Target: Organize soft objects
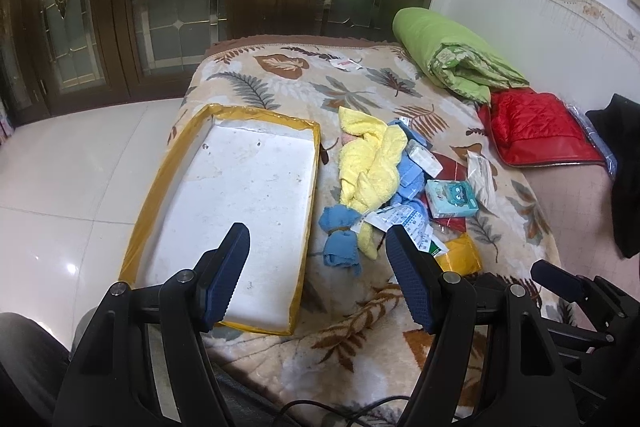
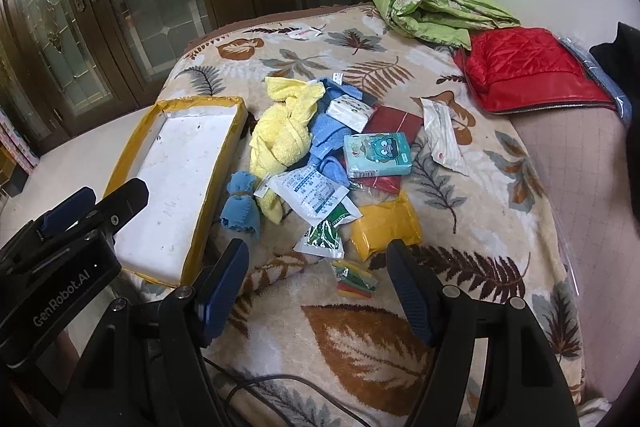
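Both grippers hang above the blanket with their jaws wide apart and nothing between them: the left gripper [image 1: 318,267] near the tray [image 1: 160,187], the right gripper [image 2: 318,283] low in its frame. The soft things lie in one heap in the middle: a yellow towel [image 2: 280,135] over a blue cloth [image 2: 326,131], with packets [image 2: 308,193] on top. A pull on the towel probably drags the packets along, because they are tangled.

Blue towel [image 2: 326,131] mostly buried under yellow towel [image 2: 280,135]; sachet [image 2: 306,33] print too small to read.
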The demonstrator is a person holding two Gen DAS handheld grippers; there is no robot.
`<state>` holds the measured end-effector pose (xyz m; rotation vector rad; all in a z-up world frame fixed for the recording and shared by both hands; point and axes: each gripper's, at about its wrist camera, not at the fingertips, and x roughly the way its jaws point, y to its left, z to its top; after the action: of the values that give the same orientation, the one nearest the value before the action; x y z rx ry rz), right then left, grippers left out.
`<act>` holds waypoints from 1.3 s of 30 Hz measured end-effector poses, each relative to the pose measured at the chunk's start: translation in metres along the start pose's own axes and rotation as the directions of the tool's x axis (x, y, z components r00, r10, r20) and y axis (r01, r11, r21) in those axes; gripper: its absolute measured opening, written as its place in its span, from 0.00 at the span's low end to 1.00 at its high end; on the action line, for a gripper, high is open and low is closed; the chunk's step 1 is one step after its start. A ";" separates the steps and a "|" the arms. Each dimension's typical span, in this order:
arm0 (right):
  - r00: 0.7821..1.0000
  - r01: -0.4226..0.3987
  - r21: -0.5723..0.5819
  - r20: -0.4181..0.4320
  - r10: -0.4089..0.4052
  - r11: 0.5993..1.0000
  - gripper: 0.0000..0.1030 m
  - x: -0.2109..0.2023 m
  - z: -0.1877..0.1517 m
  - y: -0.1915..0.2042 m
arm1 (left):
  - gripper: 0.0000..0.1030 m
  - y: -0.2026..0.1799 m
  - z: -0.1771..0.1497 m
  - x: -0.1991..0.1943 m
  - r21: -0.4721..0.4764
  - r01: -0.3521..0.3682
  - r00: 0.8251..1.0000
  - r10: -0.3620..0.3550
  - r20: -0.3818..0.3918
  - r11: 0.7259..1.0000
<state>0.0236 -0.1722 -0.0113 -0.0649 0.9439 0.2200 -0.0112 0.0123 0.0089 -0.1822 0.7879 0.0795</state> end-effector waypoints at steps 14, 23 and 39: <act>0.994 0.102 -0.033 0.050 -0.100 0.994 0.70 -0.008 0.002 0.007 | 0.69 0.004 0.003 -0.004 -0.010 0.013 1.000 -0.013 0.009 1.000; 0.996 0.083 -0.038 0.048 -0.081 0.996 0.70 -0.008 0.003 0.010 | 0.69 0.006 0.003 -0.004 -0.012 0.015 1.000 -0.015 0.011 1.000; 0.994 0.096 -0.034 0.055 -0.094 0.995 0.70 0.000 0.012 0.007 | 0.69 0.001 0.019 0.006 0.003 0.009 1.000 -0.009 -0.003 1.000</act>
<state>0.0320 -0.1633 -0.0042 -0.1363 0.8817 0.1502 0.0058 0.0171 0.0176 -0.1828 0.7897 0.0698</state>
